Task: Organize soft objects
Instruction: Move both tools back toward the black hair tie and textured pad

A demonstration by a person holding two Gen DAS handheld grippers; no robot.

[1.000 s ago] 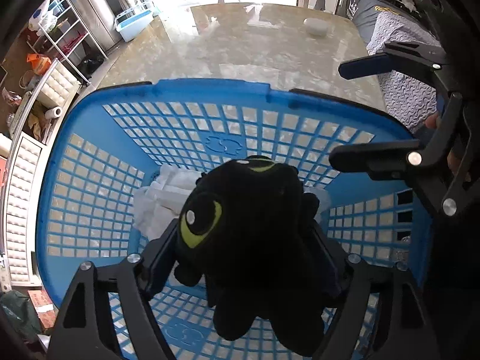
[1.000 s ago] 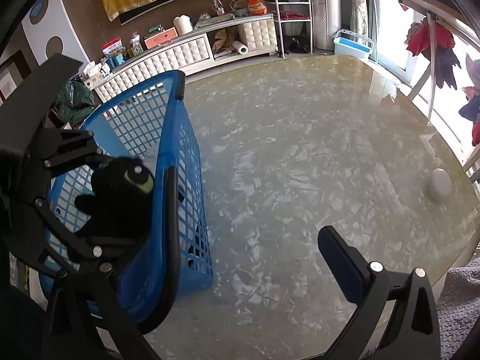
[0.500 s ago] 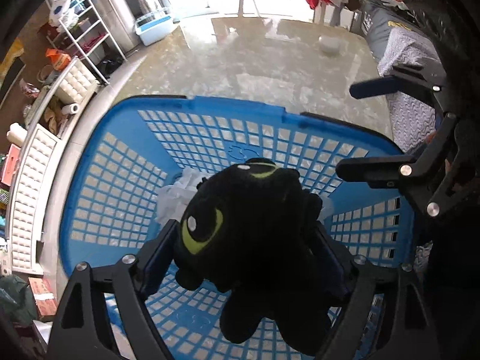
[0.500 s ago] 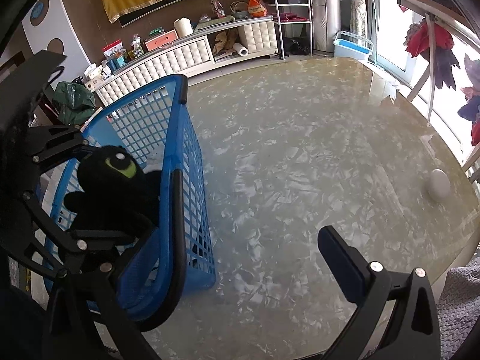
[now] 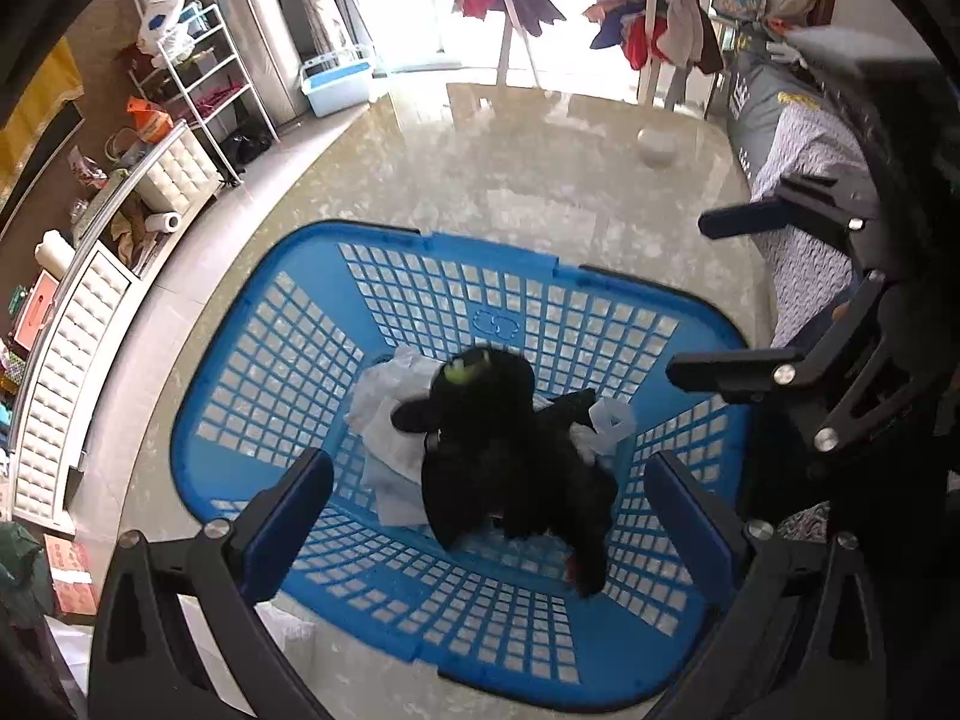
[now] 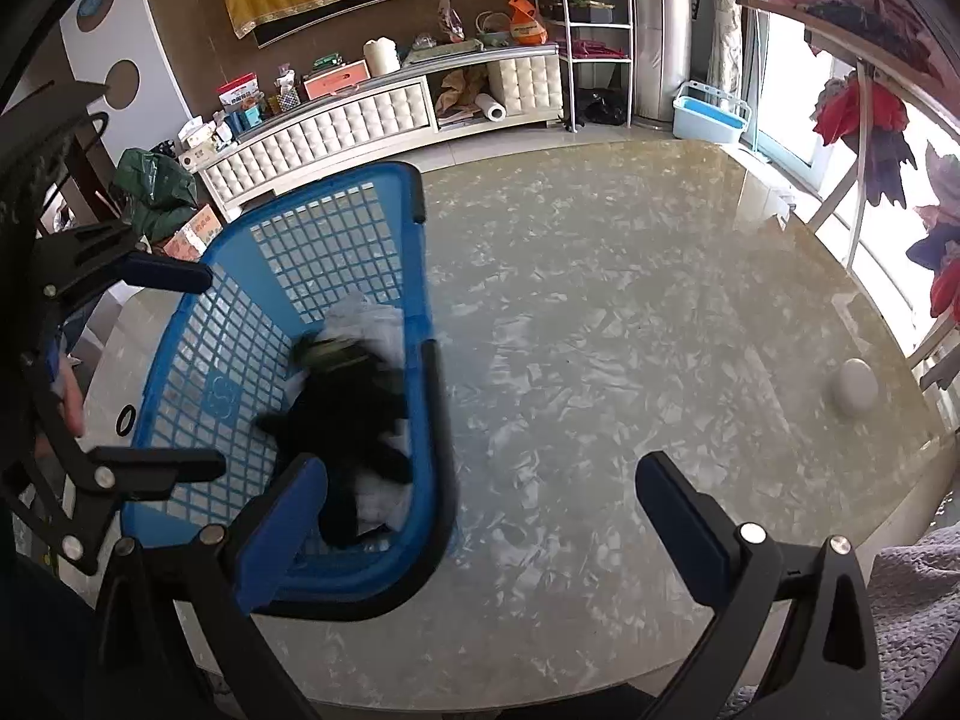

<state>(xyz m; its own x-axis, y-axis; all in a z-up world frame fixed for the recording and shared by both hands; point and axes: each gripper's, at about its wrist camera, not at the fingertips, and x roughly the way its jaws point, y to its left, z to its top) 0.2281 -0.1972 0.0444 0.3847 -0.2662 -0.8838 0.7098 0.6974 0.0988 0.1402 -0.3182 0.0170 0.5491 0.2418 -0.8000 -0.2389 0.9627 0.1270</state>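
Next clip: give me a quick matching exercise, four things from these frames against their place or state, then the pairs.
Things:
1. black plush
2. white cloth
3. white ball
4. left gripper

Places or states:
A. alone on the bare table
B. open, above the basket, holding nothing
C. lying in the basket on top of something white
D. under the plush in the basket

Pairs: 1-C, 2-D, 3-A, 4-B

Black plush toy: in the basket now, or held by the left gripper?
In the basket. The black plush toy lies on white cloth inside the blue basket; the left gripper is open above it.
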